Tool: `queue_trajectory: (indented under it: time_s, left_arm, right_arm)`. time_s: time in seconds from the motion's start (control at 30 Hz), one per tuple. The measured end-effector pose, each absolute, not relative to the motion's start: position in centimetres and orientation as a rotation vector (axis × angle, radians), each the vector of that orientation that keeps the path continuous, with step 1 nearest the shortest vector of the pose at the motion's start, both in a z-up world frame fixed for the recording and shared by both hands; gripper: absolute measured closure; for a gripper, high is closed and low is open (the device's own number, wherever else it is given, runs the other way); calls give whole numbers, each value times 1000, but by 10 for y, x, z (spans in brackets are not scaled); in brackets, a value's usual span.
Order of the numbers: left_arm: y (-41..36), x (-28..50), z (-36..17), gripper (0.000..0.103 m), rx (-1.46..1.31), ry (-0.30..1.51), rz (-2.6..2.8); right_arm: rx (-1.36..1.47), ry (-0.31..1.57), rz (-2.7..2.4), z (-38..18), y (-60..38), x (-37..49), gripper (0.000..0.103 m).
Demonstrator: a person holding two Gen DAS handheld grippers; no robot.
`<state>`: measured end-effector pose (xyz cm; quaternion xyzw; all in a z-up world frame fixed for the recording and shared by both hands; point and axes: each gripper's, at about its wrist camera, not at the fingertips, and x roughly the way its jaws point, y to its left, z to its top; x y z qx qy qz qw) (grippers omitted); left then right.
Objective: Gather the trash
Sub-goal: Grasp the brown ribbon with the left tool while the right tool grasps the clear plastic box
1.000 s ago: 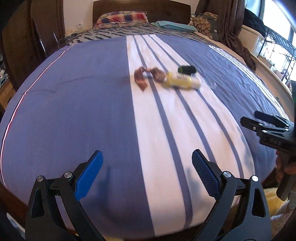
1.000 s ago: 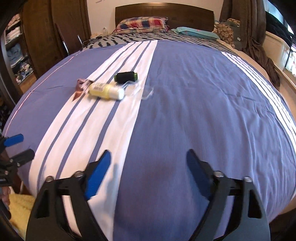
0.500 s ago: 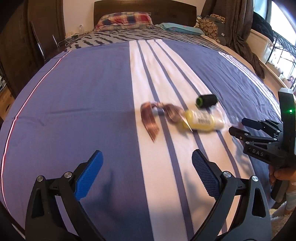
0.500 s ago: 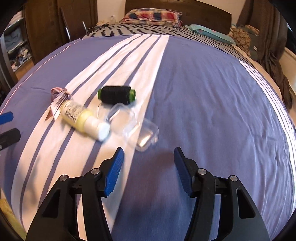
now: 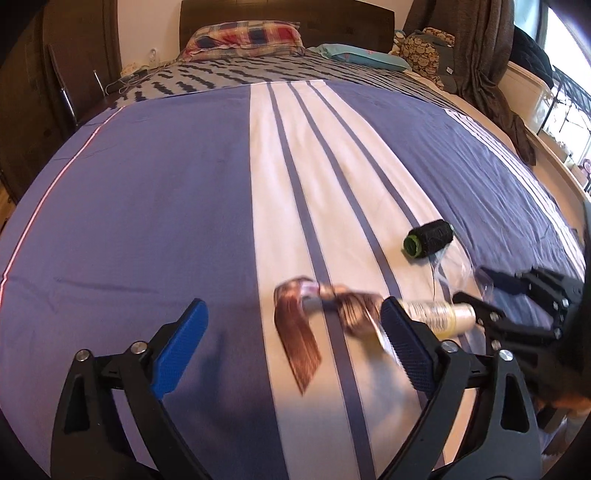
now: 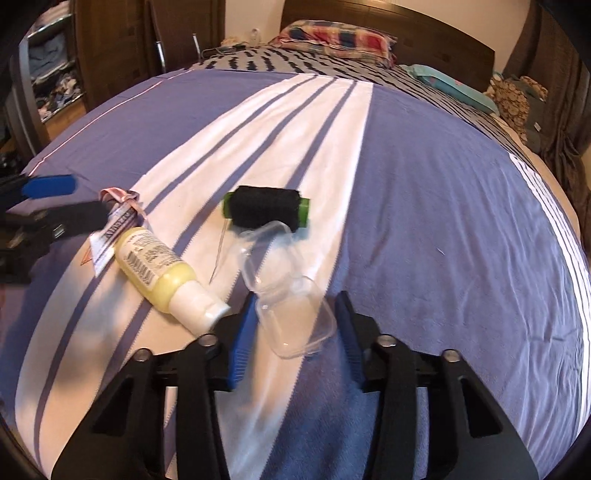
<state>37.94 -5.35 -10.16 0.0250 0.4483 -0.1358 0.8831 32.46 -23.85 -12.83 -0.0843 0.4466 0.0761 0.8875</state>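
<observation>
Now, clear plastic case [image 6: 291, 295]: light, thin, crushable, slippery; take across its near half, at 6 o'clock.
Right hand-held gripper [image 6: 295, 334]: narrowed around case, contact unclear.
Left hand-held gripper [image 5: 291, 350]: wide, empty.

Ahead of me the bed [image 5: 166, 206] wears a blue cover with white stripes. At its far end a plaid pillow [image 5: 243, 37] lies against the dark wooden headboard [image 5: 288, 14], a teal pillow [image 5: 362, 59] beside it. Brown curtains [image 5: 484, 55] hang to my right, a wooden wardrobe [image 6: 110, 44] stands left.
</observation>
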Motion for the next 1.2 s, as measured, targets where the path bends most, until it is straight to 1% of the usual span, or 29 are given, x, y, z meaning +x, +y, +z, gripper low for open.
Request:
queue_trajectory:
  time_s: [0.1,0.27,0.3,0.33,0.37,0.43,0.47,0.53,0.57,0.63,0.73,0.93,1.2]
  left_arm:
    - [-54,393,-106,18,31,948,-284]
    - [-64,402,-116,19,34,983,-309]
    - [-68,402,-120,23,43,994,-317]
    - [-70,402,-123,28,54,1004,-321]
    - [-72,402,-126,31,60,1012,-324]
    - [-74,401,-128,42,70,1012,-328]
    - [-74,398,-128,46,78,1006,-326]
    - [-75,394,-127,67,85,999,-331]
    - [-74,391,-127,72,85,998,-334]
    - [-71,385,-126,88,88,997,-331]
    - [-64,373,-124,96,84,993,-329]
    - [-44,329,-111,99,75,970,-325]
    - [-28,241,-83,99,40,913,-349]
  right_arm:
    - [-206,919,157,-129,-233,323,64]
    - [-181,914,166,-127,-237,321,65]
    - [-175,916,168,-127,-238,320,65]
    - [-166,917,167,-126,-240,317,65]
    - [-159,917,164,-126,-242,316,65]
    - [-146,915,159,-125,-245,311,65]
    - [-139,912,155,-124,-247,307,65]
    - [-127,908,148,-123,-250,300,65]
    - [-119,907,145,-122,-252,295,65]
    - [-99,906,140,-121,-255,285,65]
    - [-67,902,133,-119,-260,272,65]
    - [-10,886,136,-110,-262,231,65]
    - [25,826,165,-85,-249,170,65]
